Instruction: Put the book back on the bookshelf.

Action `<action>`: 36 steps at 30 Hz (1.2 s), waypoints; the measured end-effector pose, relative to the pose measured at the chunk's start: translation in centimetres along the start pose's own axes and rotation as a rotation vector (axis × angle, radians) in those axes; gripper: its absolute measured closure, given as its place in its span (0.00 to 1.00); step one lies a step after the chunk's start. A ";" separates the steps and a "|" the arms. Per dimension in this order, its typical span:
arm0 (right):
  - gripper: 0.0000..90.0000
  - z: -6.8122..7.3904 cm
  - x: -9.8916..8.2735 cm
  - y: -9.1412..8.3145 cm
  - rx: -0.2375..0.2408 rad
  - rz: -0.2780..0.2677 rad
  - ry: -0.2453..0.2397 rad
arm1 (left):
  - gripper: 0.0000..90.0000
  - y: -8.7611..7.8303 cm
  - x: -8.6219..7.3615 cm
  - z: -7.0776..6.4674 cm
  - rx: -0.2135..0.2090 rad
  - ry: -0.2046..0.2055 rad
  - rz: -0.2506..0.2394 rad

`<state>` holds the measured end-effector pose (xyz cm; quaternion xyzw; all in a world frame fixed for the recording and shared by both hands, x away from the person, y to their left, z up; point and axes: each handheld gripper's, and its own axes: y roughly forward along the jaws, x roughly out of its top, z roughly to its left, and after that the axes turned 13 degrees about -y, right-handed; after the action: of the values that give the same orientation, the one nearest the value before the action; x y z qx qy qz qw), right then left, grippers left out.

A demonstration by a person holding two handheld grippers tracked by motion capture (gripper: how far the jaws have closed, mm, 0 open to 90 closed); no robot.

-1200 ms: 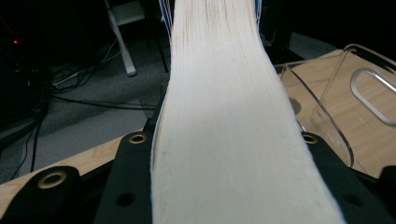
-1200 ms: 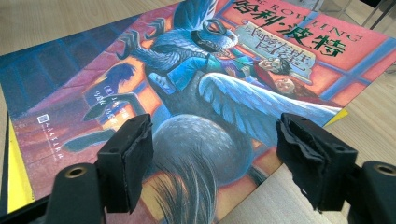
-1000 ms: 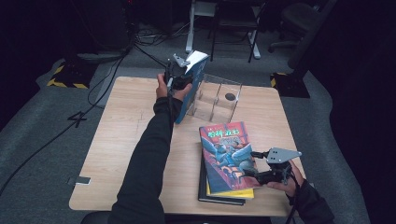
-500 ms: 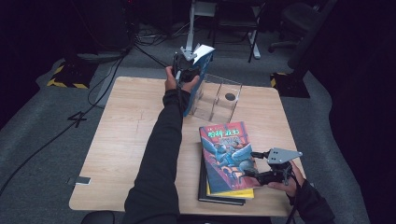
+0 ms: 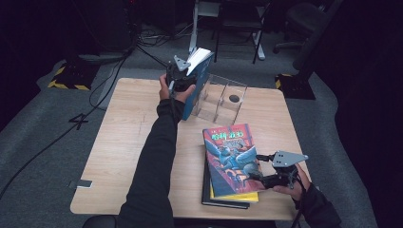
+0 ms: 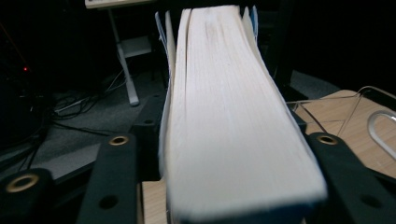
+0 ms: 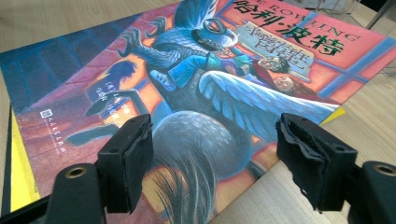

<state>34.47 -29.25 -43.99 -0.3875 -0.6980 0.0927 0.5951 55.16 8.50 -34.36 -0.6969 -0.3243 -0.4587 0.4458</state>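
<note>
Since a second ago we see the left gripper (image 5: pixel 179 78) shifted a touch along the far edge of the table (image 5: pixel 128 142), and the blue book (image 5: pixel 197 80) it handles now stands more upright against the clear acrylic rack (image 5: pixel 223 99). Its jaws have just been opening; the book sits between them, and in the left gripper view there's a gap on the left side, so the jaws are spread and no longer pinching.

Blue book (image 6: pixel 224 116): thick, blue cover, pale page block facing the camera, pages slightly fanned at the top. It stands on end at the left end of the rack, far side of the table, leaning a bit.

Right gripper (image 5: pixel 266 172) hasn't moved: it hovers at the near right corner over the red illustrated book (image 7: pixel 224 79), jaws spread, nothing between the pads. That book has a blue winged creature and green Chinese title on the cover, and lies on top of a stack with a yellow book (image 5: pixel 235 195) and a dark one (image 5: pixel 206 190) under it.
</note>
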 end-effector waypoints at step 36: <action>0.10 -2.9 -1.1 1.9 0.172 0.048 0.275 | 0.26 -12.1 -21.0 -2.9 -0.430 0.288 0.549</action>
<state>37.91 -29.63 -45.15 -0.3606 -0.5899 0.1121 0.7137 35.99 9.67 -49.40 -0.7640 0.0440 -0.4730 0.4367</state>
